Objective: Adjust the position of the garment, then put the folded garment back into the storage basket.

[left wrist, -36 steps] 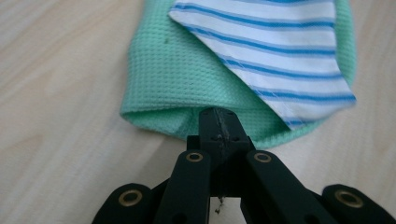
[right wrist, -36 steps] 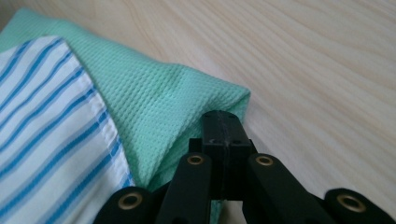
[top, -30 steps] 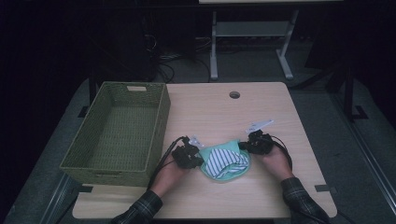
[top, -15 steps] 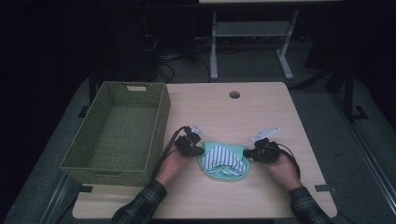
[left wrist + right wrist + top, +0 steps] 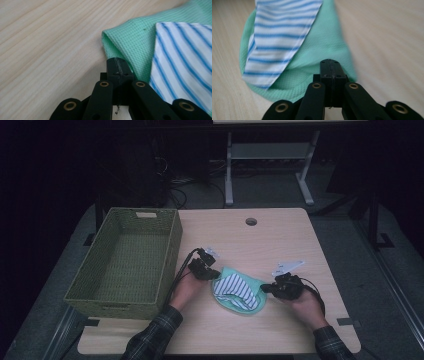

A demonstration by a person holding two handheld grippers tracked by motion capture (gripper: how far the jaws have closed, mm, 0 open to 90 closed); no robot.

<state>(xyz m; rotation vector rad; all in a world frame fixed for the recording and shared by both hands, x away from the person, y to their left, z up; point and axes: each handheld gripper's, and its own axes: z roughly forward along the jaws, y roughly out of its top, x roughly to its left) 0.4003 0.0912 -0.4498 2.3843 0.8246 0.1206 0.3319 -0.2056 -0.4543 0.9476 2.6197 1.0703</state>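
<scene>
Nearest the person, two grippers work one cloth (image 5: 240, 292), green with a blue-striped white side, lying on the table (image 5: 280, 330) between them. The left gripper (image 5: 214, 274) has its jaws clenched on the cloth's green left edge; the right gripper (image 5: 264, 288) is clamped on its green right edge. Farther left stands one woven basket (image 5: 125, 265).

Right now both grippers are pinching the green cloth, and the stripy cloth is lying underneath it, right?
Not quite. Both grippers, left and right, do pinch the green cloth, but the stripy cloth lies on top of it; the high view shows this.
</scene>
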